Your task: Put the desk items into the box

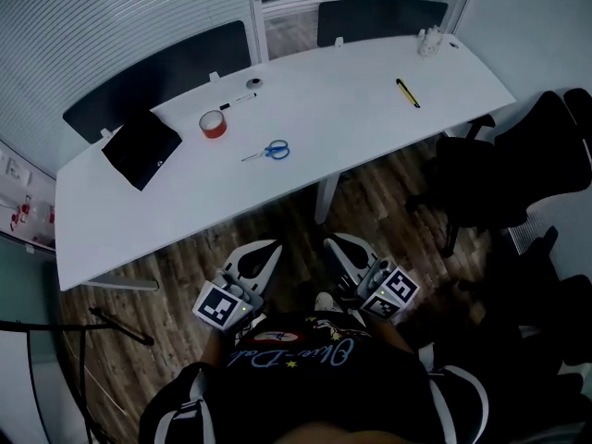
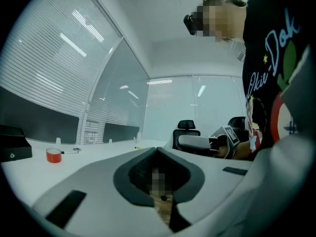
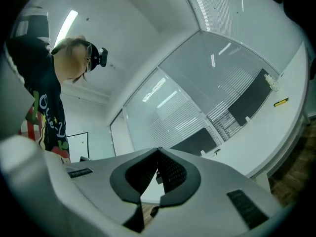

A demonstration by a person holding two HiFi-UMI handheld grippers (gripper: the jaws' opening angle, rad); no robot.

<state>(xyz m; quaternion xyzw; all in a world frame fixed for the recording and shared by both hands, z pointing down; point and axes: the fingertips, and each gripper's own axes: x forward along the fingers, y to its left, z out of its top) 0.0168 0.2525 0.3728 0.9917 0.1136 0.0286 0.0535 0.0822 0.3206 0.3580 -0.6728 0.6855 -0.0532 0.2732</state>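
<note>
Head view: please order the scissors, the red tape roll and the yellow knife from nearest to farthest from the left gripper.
1. scissors, in the middle, almost straight ahead of the left gripper.
2. red tape roll, further back, slightly left.
3. yellow knife, far right.

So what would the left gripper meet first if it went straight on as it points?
Probably the white desk: the left gripper points level toward it with nothing between. Whether it hits the near edge or skims over the top is unclear.
</note>
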